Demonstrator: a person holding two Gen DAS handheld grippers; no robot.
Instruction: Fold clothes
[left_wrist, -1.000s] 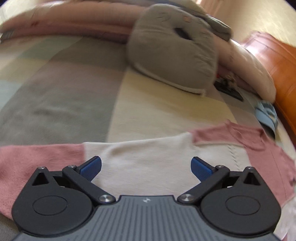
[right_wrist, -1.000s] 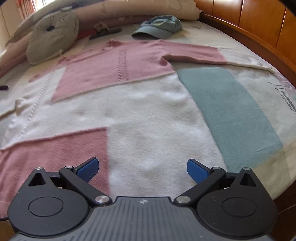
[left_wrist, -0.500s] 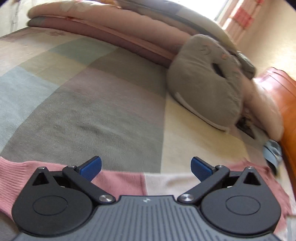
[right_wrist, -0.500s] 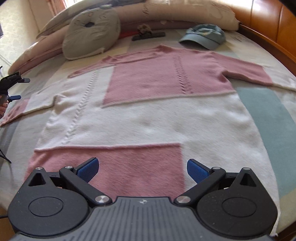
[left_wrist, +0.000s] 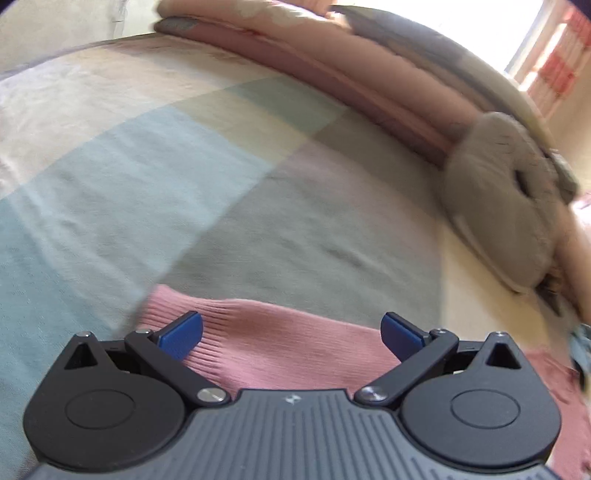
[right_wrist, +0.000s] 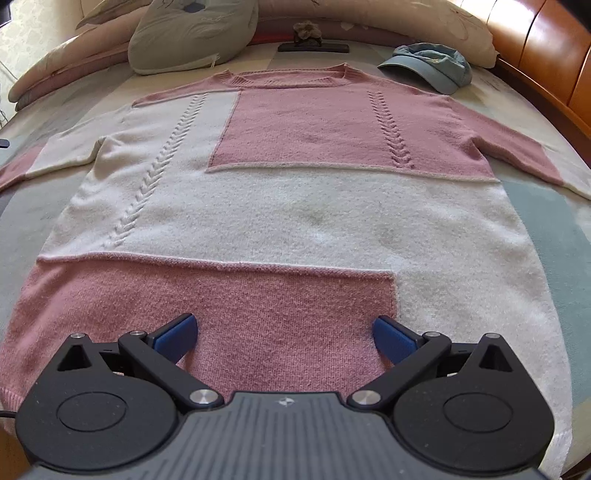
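Note:
A pink and white knit sweater (right_wrist: 288, 199) lies flat, face up, on the bed with both sleeves spread out. My right gripper (right_wrist: 284, 336) is open and empty over the pink hem panel at the bottom middle. My left gripper (left_wrist: 291, 332) is open and empty just above the pink ribbed cuff (left_wrist: 258, 332) of the sweater's left sleeve, which lies between its blue fingertips (left_wrist: 181, 334).
The bed has a checked cover (left_wrist: 147, 177). A grey cushion (right_wrist: 192, 33) and rolled bedding (left_wrist: 332, 66) lie at the head. A blue cap (right_wrist: 432, 66) and a dark clip (right_wrist: 314, 46) lie near the collar. A wooden bed frame (right_wrist: 546, 66) runs on the right.
My left gripper has moved left along the sleeve, from the white part to the pink cuff. My right gripper has moved left from the right side of the hem to its middle.

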